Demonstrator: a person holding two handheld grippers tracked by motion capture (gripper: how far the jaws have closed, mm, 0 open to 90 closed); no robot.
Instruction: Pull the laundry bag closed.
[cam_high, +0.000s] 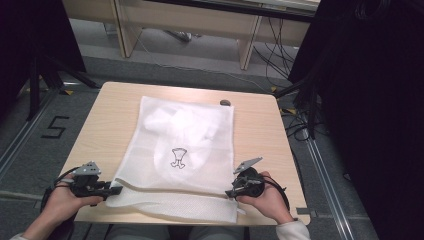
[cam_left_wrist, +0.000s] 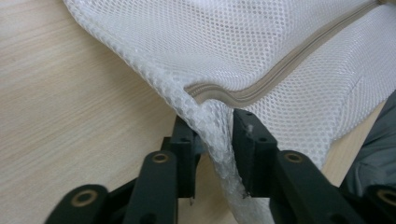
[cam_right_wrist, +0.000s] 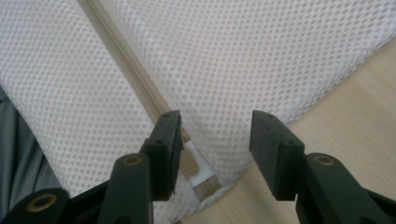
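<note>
The white mesh laundry bag lies flat in the middle of the worktop, its zipped end folded along the near edge and hanging slightly past it, with a pale garment inside and a small printed figure on its face. The beige zipper runs along that near fold. At the near left corner of the bag, the left hand-held gripper has its jaws part-way apart with the bunched mesh corner standing between them; the fabric brushes the pads, but the grip looks slack rather than pinched. At the near right corner, the right hand-held gripper stands wide, straddling the mesh just where the zipper ends, with nothing clamped. The work in hand looks like letting the bag settle after laying it out. To do that well, both sets of jaws should spread fully before either hand draws back, and each should pull away toward the near edge, level with the worktop, so no pad snags the open weave and drags the corner askew. The left side needs the most care, as the mesh is still threaded between its pads. A small dark object sits near the far edge, well apart.
</note>
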